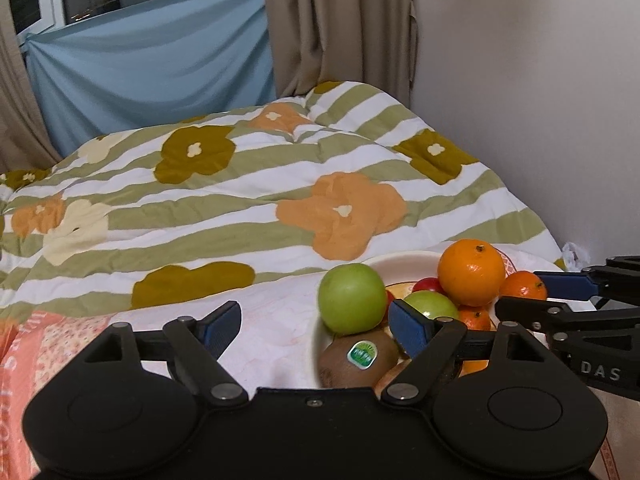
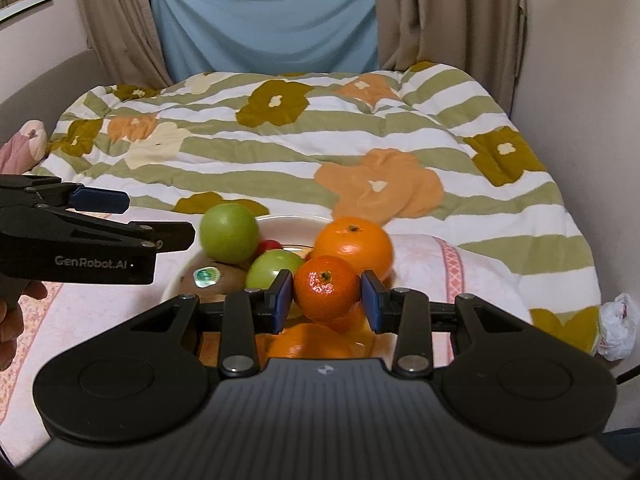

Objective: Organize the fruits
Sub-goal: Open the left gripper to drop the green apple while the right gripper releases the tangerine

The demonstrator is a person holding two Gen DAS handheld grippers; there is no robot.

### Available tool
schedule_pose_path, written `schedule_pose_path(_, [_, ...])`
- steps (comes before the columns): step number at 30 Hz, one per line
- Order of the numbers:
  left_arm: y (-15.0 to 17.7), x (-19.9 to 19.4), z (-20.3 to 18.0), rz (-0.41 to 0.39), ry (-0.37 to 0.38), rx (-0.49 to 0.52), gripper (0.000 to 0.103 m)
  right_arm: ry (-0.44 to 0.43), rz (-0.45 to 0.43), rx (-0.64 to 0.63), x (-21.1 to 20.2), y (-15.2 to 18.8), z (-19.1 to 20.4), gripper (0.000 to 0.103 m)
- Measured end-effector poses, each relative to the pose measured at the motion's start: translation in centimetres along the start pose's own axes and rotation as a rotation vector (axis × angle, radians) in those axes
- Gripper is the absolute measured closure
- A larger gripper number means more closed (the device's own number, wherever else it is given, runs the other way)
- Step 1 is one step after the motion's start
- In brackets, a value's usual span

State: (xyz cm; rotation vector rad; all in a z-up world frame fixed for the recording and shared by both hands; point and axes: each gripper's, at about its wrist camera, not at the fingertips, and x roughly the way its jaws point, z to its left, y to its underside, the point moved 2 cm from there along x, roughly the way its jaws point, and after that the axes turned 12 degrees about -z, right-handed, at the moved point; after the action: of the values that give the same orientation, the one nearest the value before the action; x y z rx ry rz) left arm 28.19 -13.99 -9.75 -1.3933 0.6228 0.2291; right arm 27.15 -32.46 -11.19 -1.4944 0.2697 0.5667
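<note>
A cream plate (image 2: 288, 226) on a pink cloth holds piled fruit: a green apple (image 2: 229, 233), a second green apple (image 2: 269, 268), a large orange (image 2: 354, 248), a kiwi with a sticker (image 2: 208, 278) and a small red fruit (image 2: 269, 245). My right gripper (image 2: 327, 300) has its pads on either side of a small mandarin (image 2: 327, 288), with a slight gap on the right. My left gripper (image 1: 316, 326) is open and empty at the plate's left edge (image 1: 320, 340), its right pad beside the kiwi (image 1: 356, 360) and the apple (image 1: 352, 299).
The plate sits on a bed with a striped flowered quilt (image 2: 280, 152). A wall (image 1: 540, 100) runs along the right. Curtains and a blue sheet (image 2: 264, 20) hang behind. A white plastic bag (image 2: 618, 328) lies at the right bed edge.
</note>
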Motion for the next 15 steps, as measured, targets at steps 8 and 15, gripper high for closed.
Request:
schedule_pose_path(8, [0.7, -1.4, 0.8, 0.005, -0.029, -0.023, 0.019, -0.075, 0.006, -0.02, 0.6, 0.4, 2.2, 0.05])
schedule_pose_path(15, [1.2, -2.4, 0.9, 0.003, -0.068, -0.043, 0.019, -0.083, -0.032, -0.015, -0.1, 0.7, 2.4, 0.001])
